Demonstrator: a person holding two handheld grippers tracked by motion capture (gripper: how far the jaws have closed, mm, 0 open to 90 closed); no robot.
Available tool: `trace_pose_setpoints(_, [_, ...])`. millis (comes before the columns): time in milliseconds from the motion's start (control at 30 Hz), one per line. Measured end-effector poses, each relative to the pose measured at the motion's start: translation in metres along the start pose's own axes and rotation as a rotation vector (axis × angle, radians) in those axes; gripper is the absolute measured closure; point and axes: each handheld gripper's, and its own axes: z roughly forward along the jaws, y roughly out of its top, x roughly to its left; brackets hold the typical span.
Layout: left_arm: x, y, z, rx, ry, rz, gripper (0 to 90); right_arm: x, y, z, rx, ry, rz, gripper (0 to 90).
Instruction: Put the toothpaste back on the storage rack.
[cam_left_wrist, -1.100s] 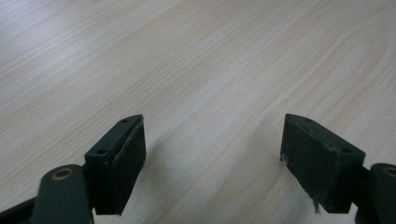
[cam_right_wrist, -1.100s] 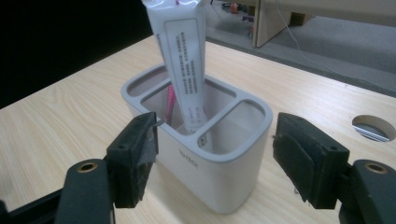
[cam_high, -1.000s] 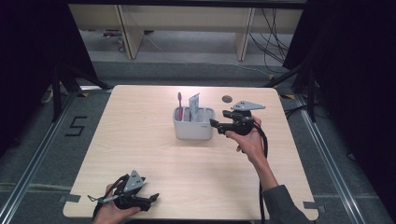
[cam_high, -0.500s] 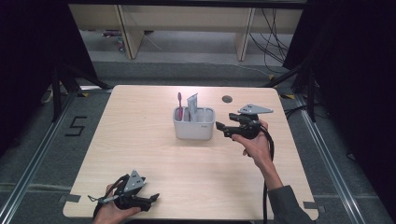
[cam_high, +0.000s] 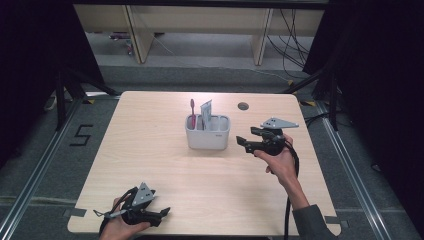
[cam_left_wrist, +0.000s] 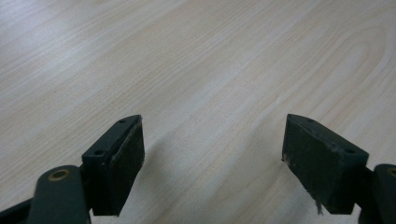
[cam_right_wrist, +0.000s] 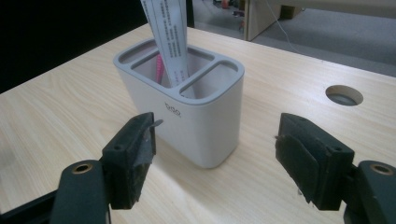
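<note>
Hovering just right of the white holder (cam_high: 208, 132) with its toothbrush (cam_high: 192, 111) and tube (cam_high: 205, 112), the right gripper (cam_high: 245, 140) gapes empty, while the left gripper (cam_high: 165, 213) rests, jaws apart, on the tabletop (cam_high: 150, 150).

Holder (cam_right_wrist: 187, 116): on table (cam_right_wrist: 56, 116), just ahead of the right gripper's (cam_right_wrist: 212, 154) jaws, toward the left one. Tube (cam_right_wrist: 168, 42), toothbrush (cam_right_wrist: 161, 70): in holder. Table hole (cam_right_wrist: 344, 94): beyond right jaw.

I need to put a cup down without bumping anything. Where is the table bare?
The table is bare left of the white holder and across the middle, between both grippers. It is crowded between the holder and the right gripper, and at the left gripper.
</note>
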Motion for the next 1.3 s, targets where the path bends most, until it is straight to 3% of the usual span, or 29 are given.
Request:
trace_pose_setpoints(33, [-0.001, 0.0, 0.0, -0.005, -0.007, -0.008, 20.5, -0.003, -0.001, -0.001, -0.003, -0.001, -0.037, 29.3])
trace_pose_setpoints(67, [0.0, 0.0, 0.0, -0.001, -0.011, 0.001, 20.5, -0.002, -0.002, -0.001, -0.006, 0.0, -0.01, 29.2])
trace_pose_setpoints(167, [0.0, 0.0, 0.0, -0.004, -0.003, -0.008, 20.5, -0.004, -0.005, -0.002, -0.004, 0.005, -0.024, 28.6])
trace_pose_setpoints(200, [0.0, 0.0, 0.0, -0.001, -0.007, -0.004, 20.5, -0.003, -0.006, -0.003, 0.01, 0.013, -0.008, 28.6])
trace_pose_setpoints(233, [0.0, 0.0, 0.0, -0.004, -0.005, -0.009, 20.5, -0.004, -0.007, -0.004, 0.005, -0.001, -0.024, 28.6])
trace_pose_setpoints(267, [0.0, 0.001, 0.0, 0.0, -0.002, -0.003, 20.5, -0.003, -0.008, -0.004, 0.006, 0.005, -0.007, 28.6])
trace_pose_setpoints(300, [0.001, 0.001, -0.001, 0.014, -0.004, 0.012, 20.5, -0.004, -0.009, -0.004, 0.007, 0.001, -0.021, 28.6])
trace_pose_setpoints(400, [0.0, 0.001, 0.0, 0.014, -0.01, 0.006, 20.5, -0.003, -0.011, -0.006, 0.009, 0.005, 0.0, 28.6])
trace_pose_setpoints(467, [0.0, 0.001, 0.0, 0.006, -0.005, 0.003, 20.5, -0.004, -0.012, -0.006, -0.002, -0.002, -0.022, 28.6])
trace_pose_setpoints(533, [-0.001, 0.001, 0.0, -0.017, -0.005, -0.032, 20.5, -0.002, -0.014, -0.008, -0.004, 0.0, 0.0, 28.6])
trace_pose_setpoints(567, [0.002, 0.001, -0.001, 0.001, 0.003, -0.006, 20.5, -0.002, -0.015, -0.008, 0.009, 0.013, -0.001, 28.6])
trace_pose_setpoints(667, [0.001, 0.0, 0.0, -0.007, -0.001, -0.026, 20.5, -0.001, -0.018, -0.011, 0.005, 0.011, 0.007, 28.6])
trace_pose_setpoints(700, [0.002, 0.0, -0.001, -0.001, 0.002, -0.011, 20.5, -0.002, -0.02, -0.011, 0.001, -0.004, -0.019, 28.6])
trace_pose_setpoints(733, [0.002, 0.001, -0.002, 0.007, -0.002, -0.002, 20.5, -0.001, -0.022, -0.011, 0.014, 0.01, -0.004, 28.5])
trace_pose_setpoints(800, [0.0, 0.0, -0.001, -0.005, -0.001, -0.012, 20.5, -0.001, -0.024, -0.012, 0.018, -0.003, -0.018, 28.3])
trace_pose_setpoints(833, [0.0, 0.0, -0.001, -0.005, 0.0, -0.014, 20.5, 0.002, -0.026, -0.011, 0.012, 0.008, 0.011, 28.3])
trace_pose_setpoints(867, [0.001, 0.0, -0.001, -0.003, 0.002, -0.017, 20.5, 0.0, -0.026, -0.012, 0.024, 0.009, -0.023, 28.3])
trace_pose_setpoints(933, [0.001, 0.0, -0.001, -0.007, 0.009, -0.022, 20.5, 0.004, -0.03, -0.013, 0.04, 0.025, 0.013, 28.3])
trace_pose_setpoints(967, [0.001, 0.0, -0.001, -0.001, 0.008, -0.014, 20.5, 0.004, -0.03, -0.013, 0.038, 0.026, 0.01, 28.2])
trace_pose_setpoints(1000, [0.001, 0.0, -0.001, -0.001, 0.006, -0.013, 20.5, 0.002, -0.031, -0.013, 0.028, 0.01, -0.025, 28.2])
trace_pose_setpoints(1033, [0.001, 0.0, -0.002, 0.008, 0.004, -0.001, 20.5, 0.004, -0.033, -0.012, 0.033, 0.018, -0.007, 28.1])
trace_pose_setpoints(1100, [0.001, 0.0, -0.002, -0.002, 0.005, -0.011, 20.5, 0.003, -0.034, -0.013, 0.034, 0.015, -0.033, 27.9])
trace_pose_setpoints(1133, [0.002, 0.0, -0.002, 0.008, 0.005, -0.002, 20.5, 0.004, -0.035, -0.012, 0.031, 0.015, -0.013, 27.9])
trace_pose_setpoints(1233, [0.001, -0.001, -0.002, 0.007, 0.01, -0.007, 20.5, 0.002, -0.036, -0.014, 0.048, 0.009, -0.035, 27.9])
trace_pose_setpoints(1267, [0.0, -0.001, -0.002, -0.002, 0.008, -0.017, 20.5, 0.004, -0.038, -0.013, 0.048, 0.024, -0.011, 27.9])
trace_pose_setpoints(1300, [0.0, -0.002, -0.002, 0.002, 0.01, -0.013, 20.5, 0.003, -0.038, -0.012, 0.049, 0.017, -0.023, 27.9])
